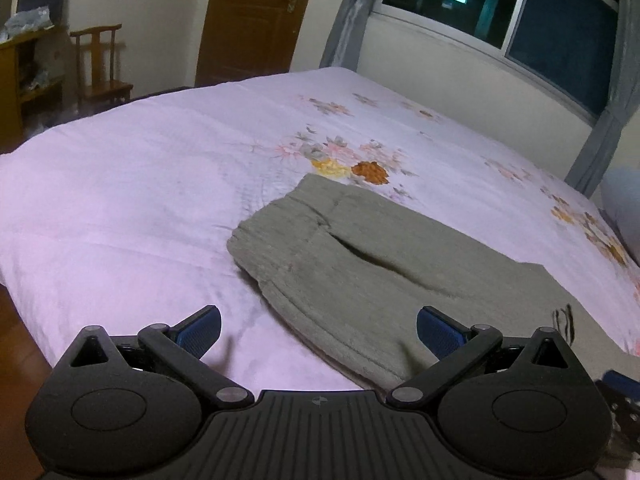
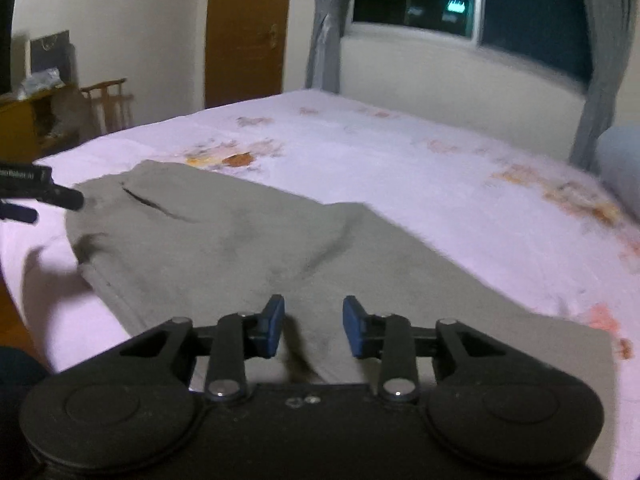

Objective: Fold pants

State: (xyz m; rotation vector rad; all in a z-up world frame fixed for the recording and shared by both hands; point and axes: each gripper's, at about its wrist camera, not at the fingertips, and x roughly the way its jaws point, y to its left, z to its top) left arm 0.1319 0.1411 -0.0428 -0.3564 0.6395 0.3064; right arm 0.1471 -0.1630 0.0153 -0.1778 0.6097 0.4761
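The left claw (image 1: 318, 330) hung spread wide and empty over the near edge of the pants (image 1: 384, 264), and the right claw (image 2: 313, 326) stood partly apart, holding nothing, just above the cloth. The grey-green pants lay flat on the pink flowered bed (image 1: 140, 184). Their long axis ran across the bed, waistband (image 1: 280, 208) toward the left, legs trailing right.

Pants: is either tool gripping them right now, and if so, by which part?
Nothing is held. The left tool and right tool are both open above the pants, with no fabric between their fingers.
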